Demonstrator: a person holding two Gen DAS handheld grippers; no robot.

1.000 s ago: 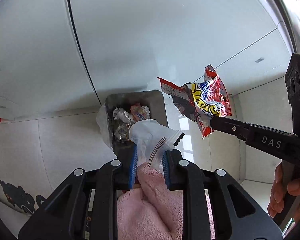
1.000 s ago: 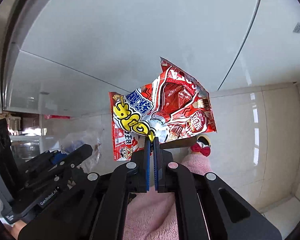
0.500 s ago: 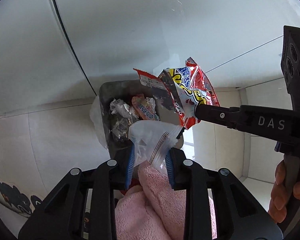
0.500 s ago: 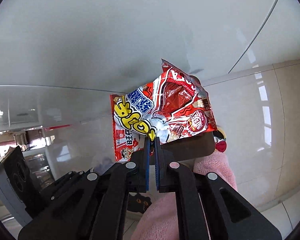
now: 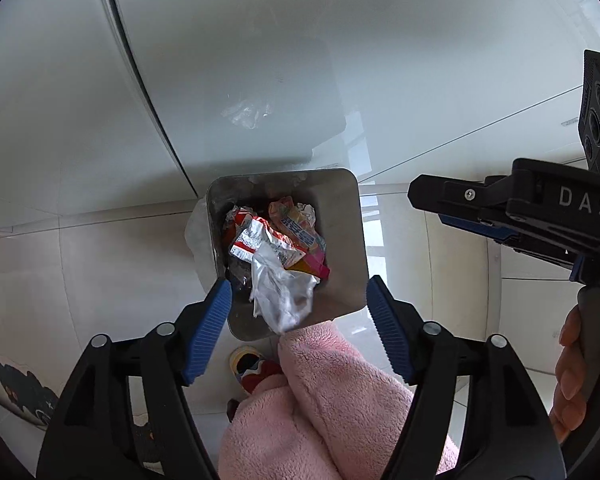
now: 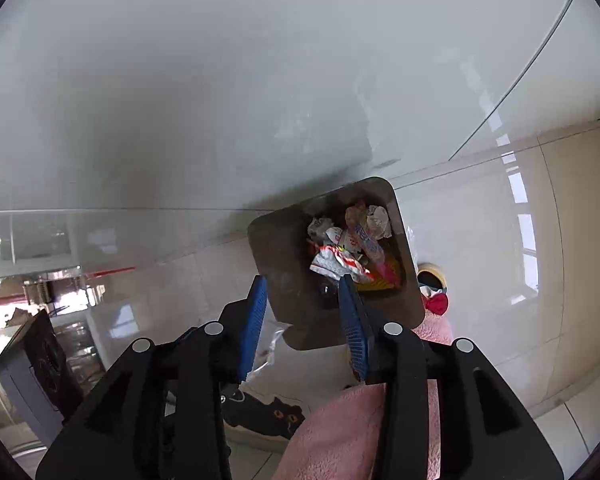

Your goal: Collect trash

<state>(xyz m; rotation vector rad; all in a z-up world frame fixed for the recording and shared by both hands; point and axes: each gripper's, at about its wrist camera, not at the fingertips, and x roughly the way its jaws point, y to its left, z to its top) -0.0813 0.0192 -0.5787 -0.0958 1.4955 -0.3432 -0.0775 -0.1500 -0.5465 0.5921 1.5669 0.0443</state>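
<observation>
A square metal trash bin (image 5: 340, 248) stands on the tiled floor below me, also seen in the right wrist view (image 6: 276, 256). It holds several crumpled wrappers, among them a red-and-white snack bag (image 5: 256, 240) (image 6: 336, 262) and a clear plastic bag (image 5: 280, 292) on top. My left gripper (image 5: 298, 312) is open and empty above the bin's near rim. My right gripper (image 6: 304, 312) is open and empty above the bin; it also shows at the right of the left wrist view (image 5: 500, 216).
A white cabinet front (image 5: 240, 60) rises behind the bin. The person's pink fleece leg (image 5: 340, 400) and a slipper (image 5: 252, 364) are just in front of the bin. A black cat-patterned mat (image 6: 268, 412) lies on the floor at left.
Both grippers have opened. The clear plastic bag has dropped from the left gripper and the red snack bag from the right gripper into the bin. Both views have tilted down over the bin.
</observation>
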